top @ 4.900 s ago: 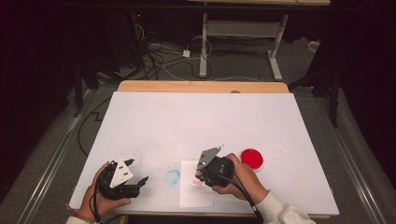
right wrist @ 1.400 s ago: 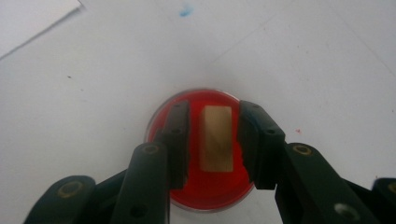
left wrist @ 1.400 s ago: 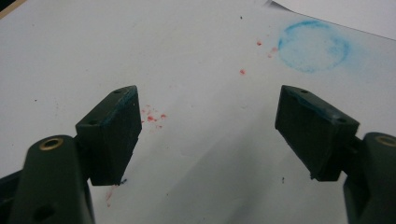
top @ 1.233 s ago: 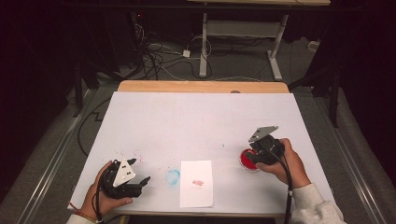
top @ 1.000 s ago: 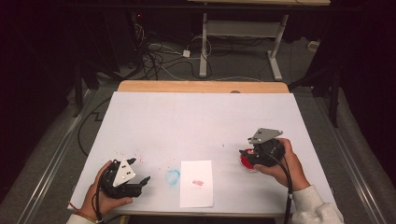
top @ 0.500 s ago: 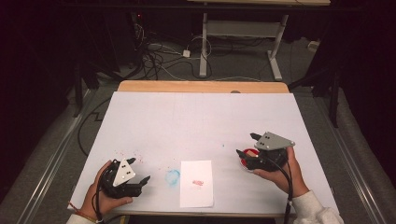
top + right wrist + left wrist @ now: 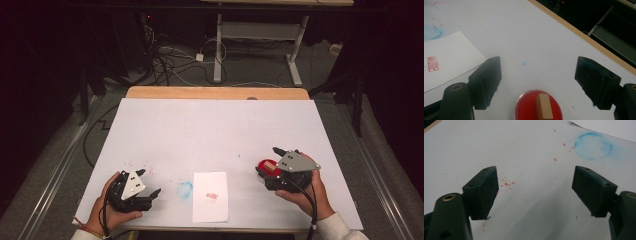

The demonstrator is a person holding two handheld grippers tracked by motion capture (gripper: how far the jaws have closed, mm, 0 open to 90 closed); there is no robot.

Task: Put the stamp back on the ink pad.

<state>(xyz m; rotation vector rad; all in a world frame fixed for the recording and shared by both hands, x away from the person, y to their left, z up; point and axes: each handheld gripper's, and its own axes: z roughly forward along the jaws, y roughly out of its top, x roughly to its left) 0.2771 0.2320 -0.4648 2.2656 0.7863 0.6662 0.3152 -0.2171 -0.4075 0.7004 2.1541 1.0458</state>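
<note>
1. Fingers of the right gripper (image 7: 537, 82) stand wide apart, one on each side of the red ink pad (image 7: 537, 107), and touch neither the pad nor the stamp.
2. Fingers of the left gripper (image 7: 535, 192) are likewise spread apart with nothing between them; bare white tabletop lies in the gap.
3. Wooden stamp block (image 7: 544, 106) stands upright on the red ink pad, roughly at the pad's centre, and is free of both pads of the right gripper.
4. In the high view, the red ink pad (image 7: 267, 167) sits near the right front of the white table (image 7: 215, 130), just left of the right gripper (image 7: 280, 165), which the person's right hand (image 7: 305, 192) holds.
5. The left gripper (image 7: 147, 185) rests low at the near left corner of the table, held in the left hand (image 7: 107, 210), well apart from the ink pad.
6. A white paper sheet (image 7: 210, 196) lies at the near centre of the table, between the two grippers, and bears a small red stamp mark (image 7: 212, 196).
7. A faint blue ring stain (image 7: 184, 189) marks the tabletop just left of the sheet; the left gripper view shows the same ring (image 7: 593, 146) beyond the fingers, to the right.
8. Small red specks (image 7: 506, 183) dot the tabletop near the left gripper.
</note>
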